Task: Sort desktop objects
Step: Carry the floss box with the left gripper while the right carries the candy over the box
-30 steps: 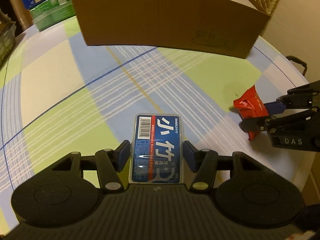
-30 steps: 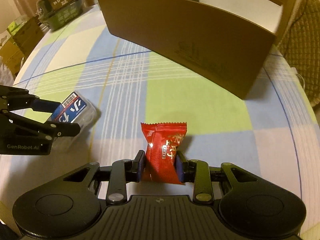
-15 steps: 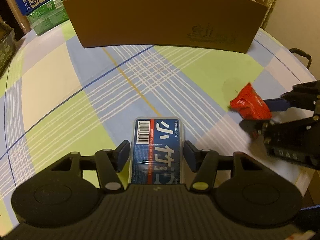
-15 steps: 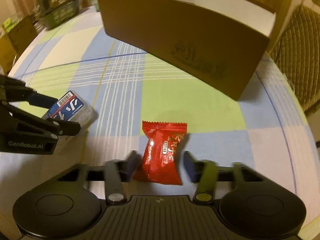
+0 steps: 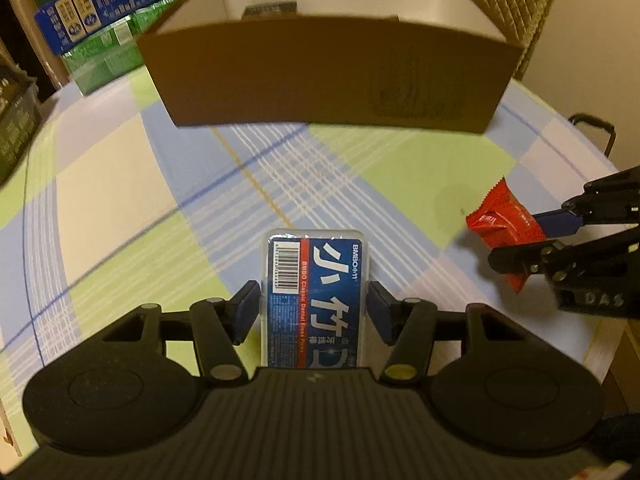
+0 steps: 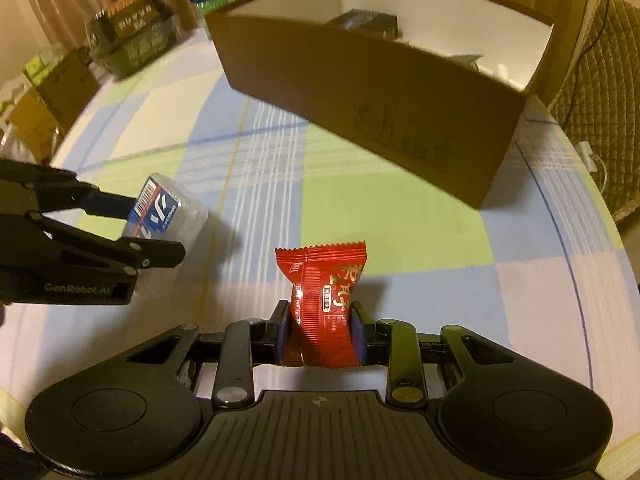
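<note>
- Left wrist view: my left gripper [image 5: 314, 306] pinches the dental floss box [image 5: 315, 300], lower centre of frame.
- Right wrist view: my right gripper [image 6: 320, 334] is closing, pads squeezing the red snack packet [image 6: 322, 300], lower centre; cardboard box [image 6: 380, 120] above.

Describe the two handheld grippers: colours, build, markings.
Both match: matte black plastic, ribbed housing with two round domed discs, scissor-link arms with silver and brass pivot pins, blue pads on black fingers. The left gripper carries white "GenRobot.AI" lettering on its side; the right gripper shows "DAS". No cables or sleeves visible.
</note>
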`<state>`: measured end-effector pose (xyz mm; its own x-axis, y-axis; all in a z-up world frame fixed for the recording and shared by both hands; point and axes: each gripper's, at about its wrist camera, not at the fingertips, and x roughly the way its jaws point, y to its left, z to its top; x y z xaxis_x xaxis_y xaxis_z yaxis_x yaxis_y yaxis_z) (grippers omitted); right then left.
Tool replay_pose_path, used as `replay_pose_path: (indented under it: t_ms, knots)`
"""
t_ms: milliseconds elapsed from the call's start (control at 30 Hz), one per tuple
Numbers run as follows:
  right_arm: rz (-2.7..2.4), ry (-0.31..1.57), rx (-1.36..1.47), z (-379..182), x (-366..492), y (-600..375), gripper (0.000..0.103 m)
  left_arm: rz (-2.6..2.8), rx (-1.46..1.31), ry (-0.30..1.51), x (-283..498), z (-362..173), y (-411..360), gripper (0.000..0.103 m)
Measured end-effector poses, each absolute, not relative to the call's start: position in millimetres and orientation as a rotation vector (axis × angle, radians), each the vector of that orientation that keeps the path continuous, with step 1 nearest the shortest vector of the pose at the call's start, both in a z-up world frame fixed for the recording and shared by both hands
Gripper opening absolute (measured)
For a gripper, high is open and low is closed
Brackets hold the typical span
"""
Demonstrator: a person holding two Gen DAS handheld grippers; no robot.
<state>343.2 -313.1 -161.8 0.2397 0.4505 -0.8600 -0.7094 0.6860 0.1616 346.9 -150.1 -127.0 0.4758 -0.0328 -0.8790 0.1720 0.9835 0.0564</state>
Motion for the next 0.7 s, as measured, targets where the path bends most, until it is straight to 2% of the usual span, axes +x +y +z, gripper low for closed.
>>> replay_pose_path:
  t_ms: [300, 700]
  knots:
    - [0.848, 0.982, -0.209, -110, 370, -324, 0.028, -0.143, 0.117, 0.964, 365, -76, -139, 0.054]
    - [0.854, 0.851, -0.161, -53, 434, -313, 0.028, -0.160, 0.099, 0.814, 439, -16, -138, 0.054]
